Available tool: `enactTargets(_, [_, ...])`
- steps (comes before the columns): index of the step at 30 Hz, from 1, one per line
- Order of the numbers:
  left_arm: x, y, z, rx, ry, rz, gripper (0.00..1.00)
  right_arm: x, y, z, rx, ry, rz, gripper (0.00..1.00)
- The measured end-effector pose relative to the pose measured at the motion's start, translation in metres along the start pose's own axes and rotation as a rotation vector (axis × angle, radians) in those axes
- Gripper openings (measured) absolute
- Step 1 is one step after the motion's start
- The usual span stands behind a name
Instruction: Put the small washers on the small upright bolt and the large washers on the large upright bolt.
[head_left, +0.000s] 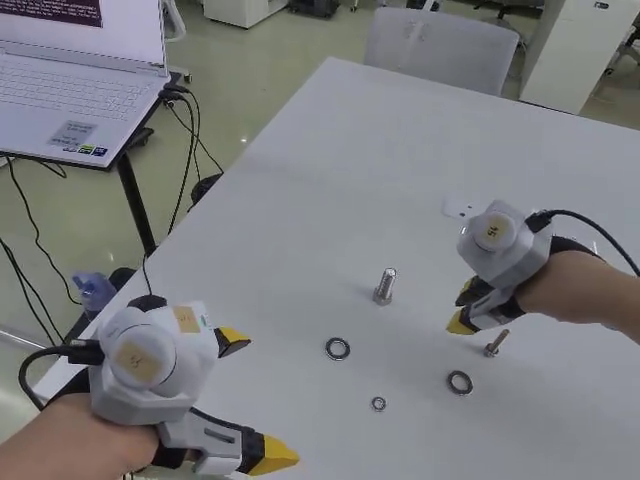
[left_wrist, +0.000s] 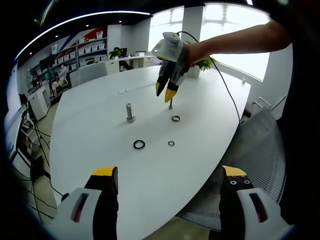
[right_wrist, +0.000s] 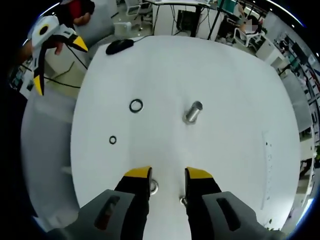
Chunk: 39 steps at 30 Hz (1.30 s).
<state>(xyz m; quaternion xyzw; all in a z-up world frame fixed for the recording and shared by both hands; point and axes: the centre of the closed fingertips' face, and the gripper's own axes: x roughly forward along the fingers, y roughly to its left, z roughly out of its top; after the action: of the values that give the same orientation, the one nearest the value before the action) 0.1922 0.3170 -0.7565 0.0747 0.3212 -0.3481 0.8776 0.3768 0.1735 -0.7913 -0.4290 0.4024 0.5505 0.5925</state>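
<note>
The large upright bolt (head_left: 385, 285) (left_wrist: 130, 113) (right_wrist: 192, 112) stands mid-table. The small upright bolt (head_left: 494, 345) (left_wrist: 170, 104) (right_wrist: 183, 201) stands just below my right gripper (head_left: 460, 308) (right_wrist: 169, 173), which hovers open over the table with nothing between its jaws. A large washer (head_left: 338, 348) (left_wrist: 139, 145) (right_wrist: 136, 105), a small washer (head_left: 378, 403) (left_wrist: 171, 143) (right_wrist: 113, 140) and another washer (head_left: 460, 382) (left_wrist: 176, 118) (right_wrist: 153, 187) lie flat on the table. My left gripper (head_left: 258, 400) (left_wrist: 169, 172) is wide open and empty near the table's front edge.
The white table (head_left: 330, 200) has a small white label (head_left: 458, 208) behind the right gripper. A laptop (head_left: 70, 90) sits on a stand to the left with cables hanging. A grey chair (head_left: 440, 45) stands at the far end, and a black mouse (right_wrist: 119, 46) lies on the table.
</note>
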Motion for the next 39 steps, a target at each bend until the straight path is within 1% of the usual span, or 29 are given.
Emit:
enactTargets(3, [-0.001, -0.001, -0.002, 0.006, 0.003, 0.000, 0.83, 0.003, 0.010, 0.010, -0.021, -0.009, 0.013, 0.29])
enactTargets(4, [-0.001, -0.002, -0.002, 0.005, 0.000, 0.000, 0.83, 0.005, 0.007, 0.011, -0.024, -0.011, 0.017, 0.29])
enactTargets(5, [-0.002, -0.003, -0.002, 0.005, -0.001, -0.001, 0.83, 0.006, 0.007, 0.013, -0.029, -0.013, 0.019, 0.29])
enactTargets(10, [-0.002, -0.003, -0.005, 0.014, 0.014, 0.000, 0.83, 0.009, 0.022, 0.020, -0.052, -0.021, 0.036, 0.29])
enactTargets(16, [-0.003, -0.004, -0.006, 0.024, 0.012, -0.002, 0.82, 0.013, 0.037, 0.021, -0.059, -0.033, 0.053, 0.29])
enactTargets(17, [-0.003, -0.004, -0.006, 0.024, 0.012, -0.002, 0.82, 0.014, 0.041, 0.022, -0.058, -0.040, 0.061, 0.29])
enactTargets(21, [-0.005, -0.005, -0.004, 0.021, 0.002, 0.001, 0.82, 0.015, 0.050, 0.025, -0.071, -0.062, 0.069, 0.29])
enactTargets(25, [-0.006, -0.006, -0.006, 0.017, 0.004, 0.007, 0.81, 0.021, 0.061, 0.023, -0.087, -0.048, 0.081, 0.29])
enactTargets(28, [-0.006, -0.008, -0.006, 0.013, 0.001, 0.006, 0.81, 0.024, 0.071, 0.024, -0.097, -0.049, 0.095, 0.29])
enactTargets(30, [-0.006, -0.011, -0.006, 0.014, 0.004, 0.003, 0.81, 0.027, 0.075, 0.025, -0.104, -0.048, 0.101, 0.29])
enactTargets(34, [-0.005, -0.011, -0.008, 0.011, 0.004, 0.005, 0.80, 0.033, 0.083, 0.025, -0.108, -0.050, 0.109, 0.29])
enactTargets(37, [-0.004, -0.011, -0.008, 0.008, 0.002, 0.011, 0.80, 0.040, 0.091, 0.024, -0.116, -0.051, 0.120, 0.29])
enactTargets(39, [-0.004, -0.012, -0.009, 0.007, 0.004, 0.013, 0.80, 0.047, 0.093, 0.022, -0.118, -0.049, 0.120, 0.29])
